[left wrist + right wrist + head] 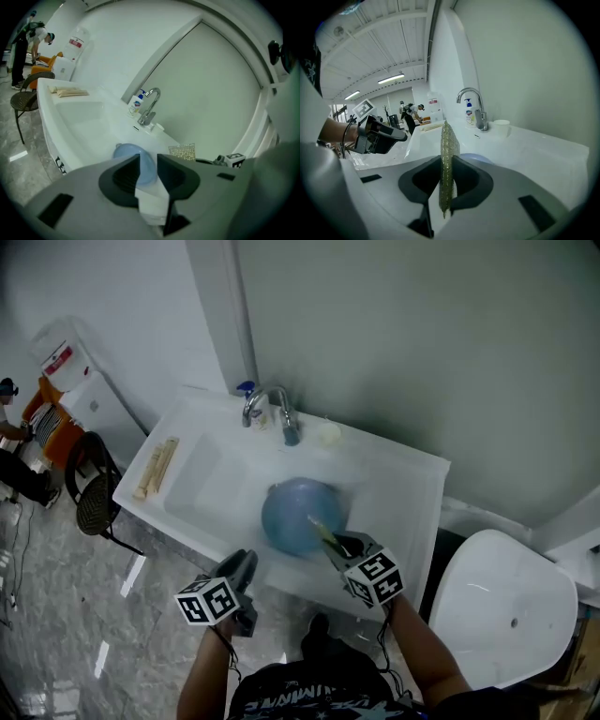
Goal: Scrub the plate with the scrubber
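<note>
Scrubber (449, 140): clamped edge-on by your right gripper (447, 165), long axis along the jaws, tip toward plate (300, 517).
Left gripper (148, 164): your jaws narrowly apart, empty.
Sink (202, 479): holds the plate.

Chrome tap (272, 405), soap bottle (136, 104), white cup (501, 127), black chair (94, 495)

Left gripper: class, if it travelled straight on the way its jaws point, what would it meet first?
Probably the round blue plate lying in the white sink: it shows straight ahead through the gap between the left gripper's open, empty jaws. Depth is hard to judge.
</note>
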`<state>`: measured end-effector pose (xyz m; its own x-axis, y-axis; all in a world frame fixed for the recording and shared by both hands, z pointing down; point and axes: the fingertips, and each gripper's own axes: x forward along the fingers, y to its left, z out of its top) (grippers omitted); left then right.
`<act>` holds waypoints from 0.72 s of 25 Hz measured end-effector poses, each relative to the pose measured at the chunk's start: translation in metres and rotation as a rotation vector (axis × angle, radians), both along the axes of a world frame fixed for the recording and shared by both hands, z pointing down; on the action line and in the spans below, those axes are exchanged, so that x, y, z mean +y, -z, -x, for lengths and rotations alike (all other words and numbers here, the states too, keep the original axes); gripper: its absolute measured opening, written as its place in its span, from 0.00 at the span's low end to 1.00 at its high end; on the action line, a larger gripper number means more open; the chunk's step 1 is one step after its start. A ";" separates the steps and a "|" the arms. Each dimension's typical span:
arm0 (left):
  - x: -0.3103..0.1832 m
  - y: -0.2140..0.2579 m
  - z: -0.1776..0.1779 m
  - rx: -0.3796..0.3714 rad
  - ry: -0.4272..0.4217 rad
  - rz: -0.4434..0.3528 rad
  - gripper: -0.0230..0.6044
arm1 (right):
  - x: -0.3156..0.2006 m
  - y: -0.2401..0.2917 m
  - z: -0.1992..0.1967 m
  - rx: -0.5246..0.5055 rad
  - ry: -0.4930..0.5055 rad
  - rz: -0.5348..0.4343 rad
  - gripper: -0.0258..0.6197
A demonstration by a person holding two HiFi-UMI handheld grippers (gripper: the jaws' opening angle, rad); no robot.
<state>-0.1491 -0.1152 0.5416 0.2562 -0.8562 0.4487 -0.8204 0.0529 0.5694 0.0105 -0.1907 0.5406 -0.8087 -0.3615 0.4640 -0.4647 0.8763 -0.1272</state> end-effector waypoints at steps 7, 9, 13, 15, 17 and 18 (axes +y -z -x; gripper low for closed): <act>0.053 0.012 0.006 0.038 0.015 -0.045 0.16 | 0.038 0.014 0.011 0.013 0.008 -0.040 0.15; 0.067 0.018 0.012 0.029 0.036 -0.071 0.15 | 0.050 0.019 0.015 0.000 0.009 -0.049 0.15; 0.098 0.028 0.012 0.004 0.050 -0.103 0.13 | 0.083 0.028 0.018 -0.025 0.018 -0.061 0.15; 0.117 0.032 0.012 -0.028 0.056 -0.115 0.12 | 0.103 0.031 0.019 -0.026 0.030 -0.073 0.15; 0.137 0.036 0.010 -0.054 0.067 -0.129 0.12 | 0.124 0.034 0.019 -0.033 0.035 -0.077 0.15; 0.147 0.038 0.008 -0.071 0.069 -0.135 0.11 | 0.135 0.035 0.018 -0.039 0.038 -0.077 0.15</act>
